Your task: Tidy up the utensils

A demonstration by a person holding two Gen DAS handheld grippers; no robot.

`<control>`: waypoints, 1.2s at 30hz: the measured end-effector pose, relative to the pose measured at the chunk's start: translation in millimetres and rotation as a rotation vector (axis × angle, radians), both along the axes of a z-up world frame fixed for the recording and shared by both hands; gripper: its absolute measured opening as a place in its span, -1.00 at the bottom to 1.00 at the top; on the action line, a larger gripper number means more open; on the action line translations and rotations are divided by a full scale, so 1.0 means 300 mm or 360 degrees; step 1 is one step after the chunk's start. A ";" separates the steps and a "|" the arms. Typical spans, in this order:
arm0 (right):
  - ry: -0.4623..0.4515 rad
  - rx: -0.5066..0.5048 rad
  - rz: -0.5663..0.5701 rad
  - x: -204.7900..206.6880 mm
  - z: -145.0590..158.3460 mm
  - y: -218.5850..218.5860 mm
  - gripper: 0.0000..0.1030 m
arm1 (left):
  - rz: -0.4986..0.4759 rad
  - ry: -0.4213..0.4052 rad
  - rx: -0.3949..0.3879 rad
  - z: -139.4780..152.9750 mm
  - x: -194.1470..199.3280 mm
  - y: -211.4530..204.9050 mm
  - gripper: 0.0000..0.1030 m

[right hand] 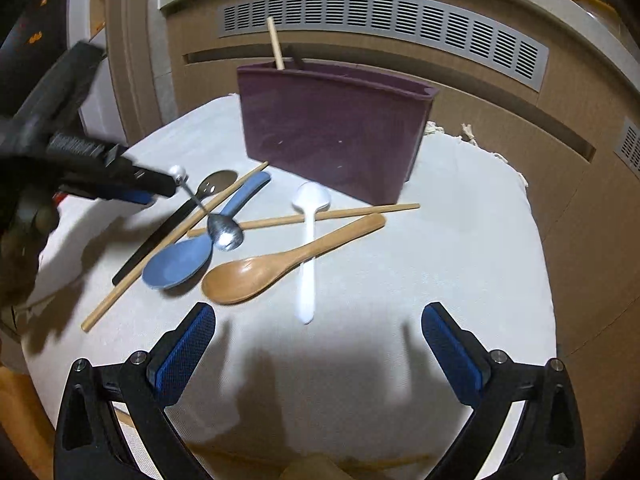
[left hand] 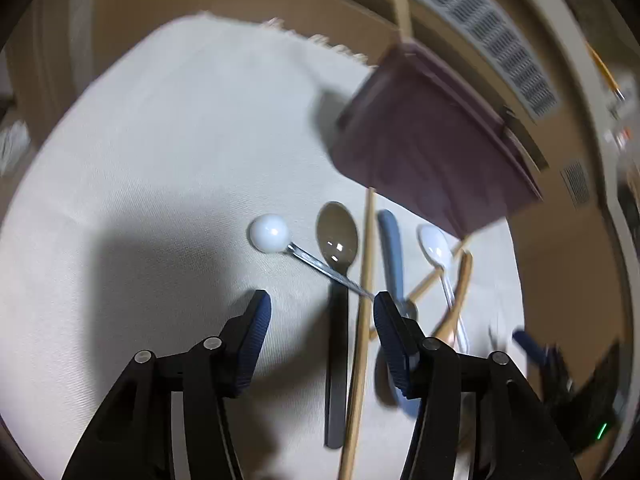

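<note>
Several utensils lie on a white cloth (right hand: 440,264) in front of an upright purple holder (right hand: 332,132) with one chopstick (right hand: 276,44) standing in it. Left to right are a black spoon (right hand: 160,240), a chopstick (right hand: 172,248), a blue spoon (right hand: 178,260), a metal spoon with a white ball end (right hand: 226,232), a wooden spoon (right hand: 256,276) and a white plastic spoon (right hand: 308,240). My left gripper (left hand: 322,308) is partly open above the black spoon's handle (left hand: 337,340) and the chopstick (left hand: 360,340), pressing on nothing. My right gripper (right hand: 320,332) is wide open, just short of the white spoon's handle end.
A second loose chopstick (right hand: 360,211) lies crosswise under the white spoon. Behind the holder stands a beige cabinet with a grey vent grille (right hand: 380,20). The cloth's fringed edge (right hand: 468,132) runs at the back right. A blurred dark hand (right hand: 20,240) carries the left gripper.
</note>
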State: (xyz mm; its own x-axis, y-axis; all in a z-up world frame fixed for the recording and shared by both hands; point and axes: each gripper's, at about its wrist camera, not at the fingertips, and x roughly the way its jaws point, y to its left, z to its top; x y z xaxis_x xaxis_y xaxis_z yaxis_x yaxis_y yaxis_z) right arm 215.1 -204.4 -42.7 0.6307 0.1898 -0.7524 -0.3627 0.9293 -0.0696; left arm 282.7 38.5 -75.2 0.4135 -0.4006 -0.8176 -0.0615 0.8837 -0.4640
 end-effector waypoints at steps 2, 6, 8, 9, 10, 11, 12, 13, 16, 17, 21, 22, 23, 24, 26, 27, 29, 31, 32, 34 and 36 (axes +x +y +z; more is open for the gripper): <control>-0.0033 -0.0018 0.0017 -0.011 0.004 0.008 0.98 | 0.0078 0.0006 0.0020 0.004 0.032 0.007 0.03; -0.0057 -0.0018 0.0023 -0.019 0.004 0.008 0.98 | 0.0152 0.0001 0.0165 0.009 0.093 -0.022 0.03; -0.0058 -0.0007 0.0012 -0.018 0.004 0.003 0.98 | 0.0131 -0.0051 0.0308 0.014 0.110 -0.064 0.03; -0.0058 -0.0002 0.0006 -0.018 0.003 0.001 0.98 | 0.0103 -0.0086 0.0378 0.013 0.111 -0.088 0.02; -0.0055 0.0006 0.0000 -0.017 0.004 -0.003 0.98 | 0.0077 -0.0125 0.0433 0.012 0.105 -0.106 0.01; -0.0052 0.0011 -0.0006 -0.016 0.002 -0.004 0.98 | 0.0056 -0.0171 0.0472 0.013 0.098 -0.120 -0.06; -0.0049 0.0012 -0.0011 -0.015 0.002 -0.006 0.98 | 0.0022 -0.0247 0.0538 0.018 0.083 -0.140 -0.28; -0.0045 0.0015 -0.0018 -0.013 0.002 -0.008 0.98 | 0.0010 -0.0283 0.0574 0.021 0.073 -0.146 -0.43; -0.0038 0.0015 -0.0032 -0.008 0.002 -0.010 0.98 | -0.0014 -0.0352 0.0531 0.027 0.033 -0.127 -0.50; -0.0033 0.0020 -0.0032 -0.007 0.003 -0.009 0.98 | -0.0013 -0.0367 0.0520 0.030 0.021 -0.116 -0.50; -0.0003 0.0045 -0.0028 0.009 0.006 0.002 0.98 | 0.0022 -0.0466 0.0505 0.071 -0.046 -0.047 -0.61; 0.0009 0.0053 -0.0025 0.020 0.012 0.010 0.98 | 0.0028 -0.0475 0.0491 0.083 -0.061 -0.029 -0.61; 0.0016 0.0062 -0.0023 0.030 0.018 0.017 0.98 | 0.0033 -0.0488 0.0475 0.096 -0.078 -0.016 -0.61; 0.0019 0.0070 -0.0023 0.037 0.023 0.023 0.98 | 0.0034 -0.0508 0.0463 0.114 -0.104 0.005 -0.61; 0.0030 0.0101 -0.0010 0.060 0.040 0.046 0.98 | 0.0019 -0.0536 0.0481 0.138 -0.144 0.032 -0.61; 0.0041 0.0117 0.0001 0.078 0.051 0.067 0.98 | 0.0006 -0.0542 0.0491 0.135 -0.156 0.043 -0.62; 0.0056 0.0128 0.0024 0.116 0.065 0.116 0.88 | -0.0021 -0.0545 0.0496 0.131 -0.179 0.060 -0.65; 0.0076 0.0121 0.0065 0.150 0.070 0.174 0.36 | -0.0042 -0.0537 0.0486 0.122 -0.202 0.089 -0.65; 0.0121 0.0113 0.0111 0.179 0.065 0.220 0.01 | -0.0051 -0.0526 0.0473 0.115 -0.216 0.104 -0.65; 0.0231 0.0139 0.0179 0.229 0.042 0.284 -0.23 | -0.0047 -0.0499 0.0440 0.094 -0.235 0.125 -0.65; 0.0300 0.0162 0.0199 0.268 0.018 0.338 -0.24 | -0.0041 -0.0468 0.0405 0.068 -0.243 0.138 -0.65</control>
State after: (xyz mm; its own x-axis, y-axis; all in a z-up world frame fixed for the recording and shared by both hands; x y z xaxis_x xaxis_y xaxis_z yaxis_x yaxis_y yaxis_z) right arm 295.6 -102.9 -37.3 0.4477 0.3384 -0.8277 -0.4731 0.8751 0.1019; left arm 209.9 79.9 -54.7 0.6376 -0.2135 -0.7402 0.0653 0.9723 -0.2243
